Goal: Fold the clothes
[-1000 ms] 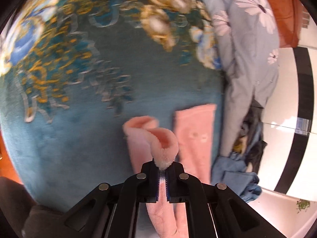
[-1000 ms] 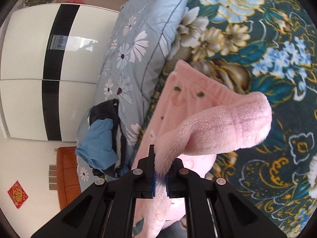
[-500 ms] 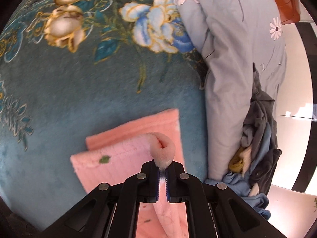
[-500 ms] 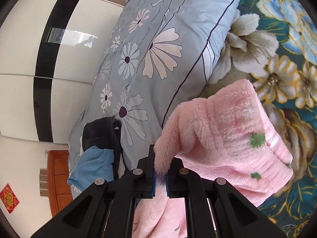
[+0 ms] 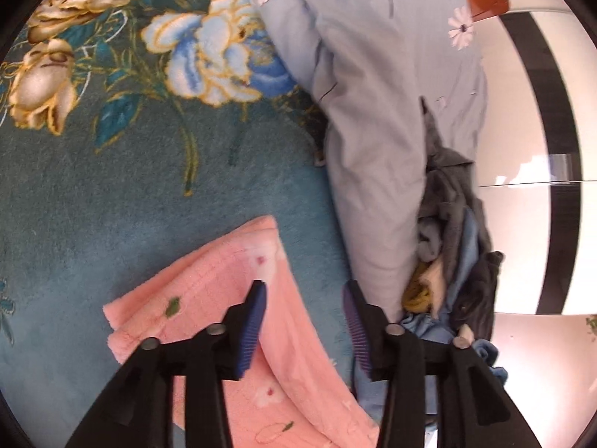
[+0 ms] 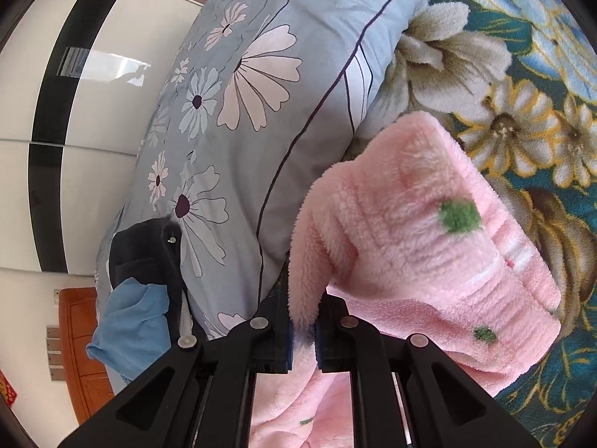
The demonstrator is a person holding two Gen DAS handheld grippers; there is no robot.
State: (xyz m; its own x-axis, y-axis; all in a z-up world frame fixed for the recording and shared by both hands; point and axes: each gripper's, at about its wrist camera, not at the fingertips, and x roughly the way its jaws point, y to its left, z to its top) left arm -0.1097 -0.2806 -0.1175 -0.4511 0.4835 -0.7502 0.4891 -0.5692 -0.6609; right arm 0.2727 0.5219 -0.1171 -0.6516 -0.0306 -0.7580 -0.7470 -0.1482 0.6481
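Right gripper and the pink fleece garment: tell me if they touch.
Touching. The right wrist view shows the right gripper with its jaws pinching a fold of the pink fleece garment.

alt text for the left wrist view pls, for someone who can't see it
The left gripper hangs open over a folded pink fleece garment lying on a teal floral blanket, its jaws having just opened with nothing clamped between them. To the right lie a grey-blue flowered pillow and a heap of dark and blue clothes.

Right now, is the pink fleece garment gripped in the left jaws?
No, the left gripper stands open, and the pink fleece garment lies flat beneath it.
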